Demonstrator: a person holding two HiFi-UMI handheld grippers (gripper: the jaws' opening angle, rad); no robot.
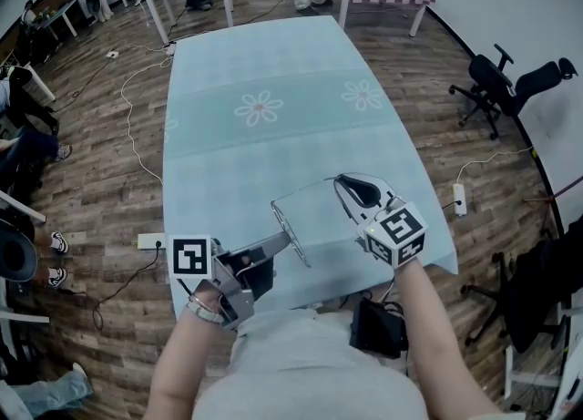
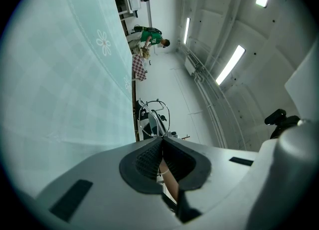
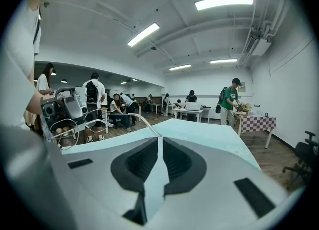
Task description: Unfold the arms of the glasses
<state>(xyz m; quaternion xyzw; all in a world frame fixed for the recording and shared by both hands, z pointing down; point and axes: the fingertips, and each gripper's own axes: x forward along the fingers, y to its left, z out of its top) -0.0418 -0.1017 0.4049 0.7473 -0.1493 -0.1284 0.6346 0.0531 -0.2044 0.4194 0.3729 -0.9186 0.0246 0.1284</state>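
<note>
Both the left hand-held gripper [image 1: 284,243] and right hand-held gripper [image 1: 339,179] clamp the glasses [image 1: 293,238] over a table [image 1: 273,63], chair [image 1: 510,86] well apart.

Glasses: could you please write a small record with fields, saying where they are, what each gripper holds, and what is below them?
glasses: in the air between both grippers, above the table
left gripper: shut on the glasses, at the lens frame
right gripper: shut on the end of one arm
arm state: appears swung out from the frame
table: light blue cloth with flower prints
</note>
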